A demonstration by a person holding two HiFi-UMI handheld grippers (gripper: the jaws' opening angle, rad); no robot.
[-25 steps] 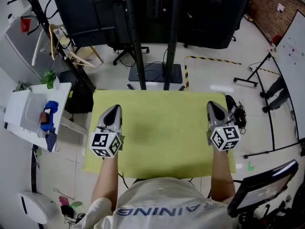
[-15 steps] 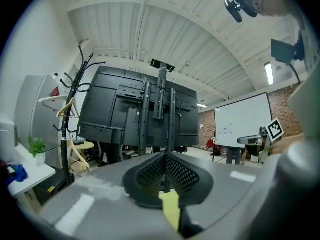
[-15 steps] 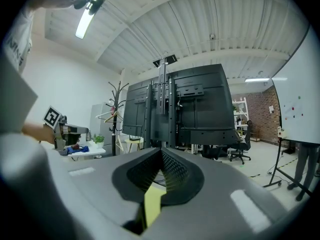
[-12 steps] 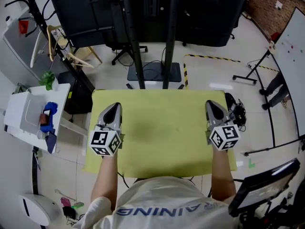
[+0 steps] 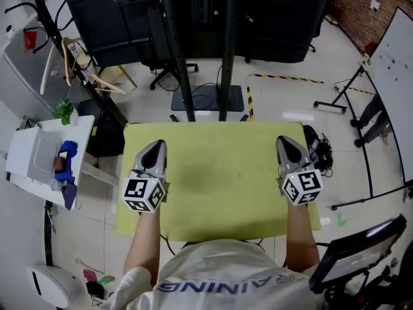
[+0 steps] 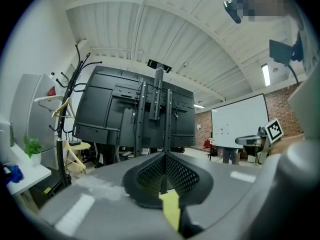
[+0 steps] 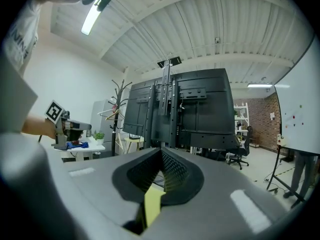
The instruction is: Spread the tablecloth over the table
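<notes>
A yellow-green tablecloth point(image 5: 219, 179) lies spread flat over the table in the head view, its near edge hanging toward me. My left gripper point(image 5: 154, 146) sits over the cloth's left side, shut, and a strip of the yellow cloth point(image 6: 171, 209) is pinched between its jaws. Over the right side, my right gripper point(image 5: 285, 142) is likewise shut on a strip of the cloth point(image 7: 151, 204). Both grippers point level, away from me. The table itself is hidden under the cloth.
A large black screen on a stand point(image 5: 193, 18) rises just beyond the table. A white side table point(image 5: 40, 148) with blue items stands at the left, next to a coat rack point(image 5: 71, 50). A whiteboard point(image 5: 397, 70) stands at the right and a laptop point(image 5: 355, 250) at lower right.
</notes>
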